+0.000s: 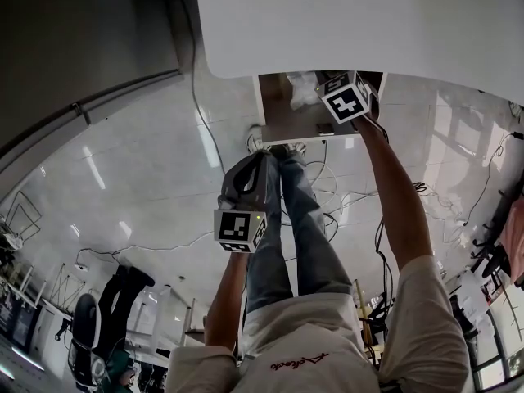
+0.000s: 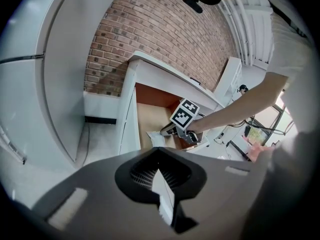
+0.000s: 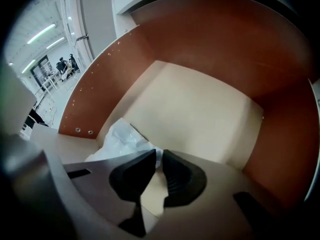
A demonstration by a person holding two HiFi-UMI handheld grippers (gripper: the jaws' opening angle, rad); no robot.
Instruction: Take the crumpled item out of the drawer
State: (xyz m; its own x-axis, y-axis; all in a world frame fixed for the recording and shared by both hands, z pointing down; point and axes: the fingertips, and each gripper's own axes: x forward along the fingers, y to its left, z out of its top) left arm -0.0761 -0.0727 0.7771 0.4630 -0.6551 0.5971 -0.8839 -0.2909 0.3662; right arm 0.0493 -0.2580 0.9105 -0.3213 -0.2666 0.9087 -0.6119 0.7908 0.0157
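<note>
The crumpled item [image 3: 121, 138], lying by the left wall of the drawer [image 3: 115, 64] with bare floor beyond, was pinched by the right gripper [image 3: 159, 154]; the left gripper [image 2: 159, 166] was closed.

Bright, even light with glare streaks on the glossy floor [image 1: 147, 187]; fisheye edges vignette darkly.

Lab-like workroom, glossy white floor [image 1: 123, 187], loose cables [image 1: 340, 193], brick wall [image 2: 150, 44], white desk [image 1: 368, 23].

White crumpled item [image 3: 120, 140] — reddish-brown, beige-bottomed drawer [image 3: 210, 39].
</note>
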